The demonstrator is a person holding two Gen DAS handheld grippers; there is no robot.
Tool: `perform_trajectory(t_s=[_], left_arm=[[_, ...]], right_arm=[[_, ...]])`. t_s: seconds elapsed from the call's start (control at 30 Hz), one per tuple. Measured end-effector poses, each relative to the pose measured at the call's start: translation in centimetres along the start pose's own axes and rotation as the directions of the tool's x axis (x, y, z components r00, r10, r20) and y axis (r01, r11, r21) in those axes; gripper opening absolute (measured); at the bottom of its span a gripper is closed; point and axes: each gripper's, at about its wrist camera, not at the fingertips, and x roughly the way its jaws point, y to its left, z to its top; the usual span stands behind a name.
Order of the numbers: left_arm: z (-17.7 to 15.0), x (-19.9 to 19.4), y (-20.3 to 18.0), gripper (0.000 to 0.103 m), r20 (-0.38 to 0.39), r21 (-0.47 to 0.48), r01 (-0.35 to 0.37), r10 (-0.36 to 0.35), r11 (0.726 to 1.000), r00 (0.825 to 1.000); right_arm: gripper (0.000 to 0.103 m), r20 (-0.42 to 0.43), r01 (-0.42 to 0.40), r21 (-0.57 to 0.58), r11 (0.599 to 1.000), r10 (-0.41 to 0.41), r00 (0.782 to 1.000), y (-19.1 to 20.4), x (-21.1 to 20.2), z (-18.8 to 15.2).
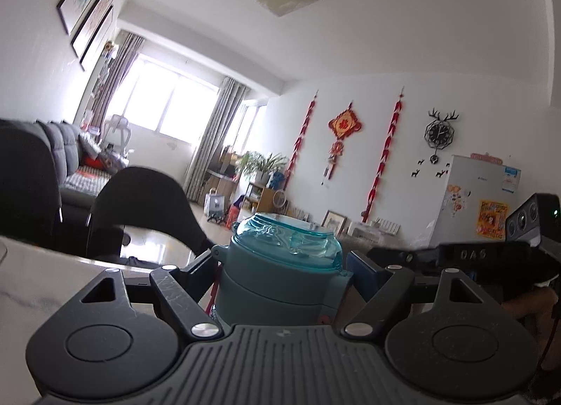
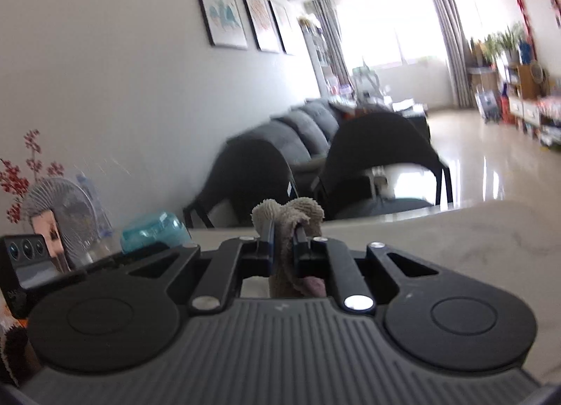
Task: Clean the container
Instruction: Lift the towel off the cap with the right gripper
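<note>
Clamped between left gripper (image 1: 280, 264) fingers: teal container (image 1: 280, 257), upright above the marble table (image 2: 473, 240). Right gripper (image 2: 283, 233), beside the container, pinching grey cloth (image 2: 291, 212). Best wiped with steady grip, firm strokes.

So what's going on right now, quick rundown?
Left tongs around teal container, lid on. Right tongs shut on cloth. Nothing blocking.
</note>
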Motion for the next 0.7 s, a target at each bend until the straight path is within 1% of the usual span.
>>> perform_trajectory(t_s=[0.17, 0.27, 0.3, 0.37, 0.43, 0.47, 0.5, 0.53, 0.63, 0.7], left_arm=[[0.0, -0.5, -0.2, 0.082, 0.009, 0.000, 0.007, -0.007, 1.000, 1.000], [0.1, -1.0, -0.3, 0.082, 0.017, -0.011, 0.013, -0.013, 1.000, 1.000], [0.1, -1.2, -0.3, 0.083, 0.019, -0.014, 0.015, -0.015, 1.000, 1.000], [0.2, -1.5, -0.3, 0.083, 0.025, -0.021, 0.020, -0.019, 1.000, 1.000], [0.3, -1.8, -0.3, 0.082, 0.030, -0.028, 0.024, -0.023, 0.999, 0.999], [0.3, -2.0, -0.3, 0.082, 0.032, -0.032, 0.027, -0.026, 0.999, 0.999], [0.5, -2.0, -0.3, 0.083, 0.032, -0.036, 0.029, -0.028, 0.999, 0.999], [0.6, -2.1, -0.3, 0.084, 0.029, -0.034, 0.026, -0.025, 0.999, 0.999], [0.7, -2.3, -0.6, 0.086, 0.027, -0.019, 0.024, -0.023, 1.000, 0.999], [0.6, -2.3, -0.8, 0.086, 0.023, -0.016, 0.033, -0.033, 0.999, 0.999]], right_arm=[[0.009, -0.107, 0.035, 0.042, 0.999, -0.030, 0.994, -1.3, 1.5, -2.7], [0.011, -0.172, 0.080, 0.019, 0.997, -0.076, 0.982, -1.3, 2.0, -3.9], [0.013, -0.190, 0.094, 0.009, 0.996, -0.091, 0.978, -1.3, 2.1, -4.3], [0.022, -0.214, 0.113, 0.000, 0.994, -0.111, 0.971, -1.2, 2.1, -4.7], [0.034, -0.212, 0.116, 0.009, 0.993, -0.111, 0.971, -1.0, 1.9, -4.7], [0.037, -0.207, 0.114, 0.012, 0.993, -0.109, 0.972, -0.9, 1.7, -4.6], [0.043, -0.198, 0.110, 0.013, 0.994, -0.105, 0.974, -0.7, 1.5, -4.4], [0.052, -0.189, 0.106, 0.013, 0.994, -0.101, 0.977, -0.6, 1.4, -4.2], [0.062, -0.162, 0.093, 0.014, 0.996, -0.089, 0.983, -0.1, 0.8, -3.5], [0.065, -0.146, 0.082, 0.016, 0.996, -0.079, 0.986, 0.1, 0.5, -3.2]])
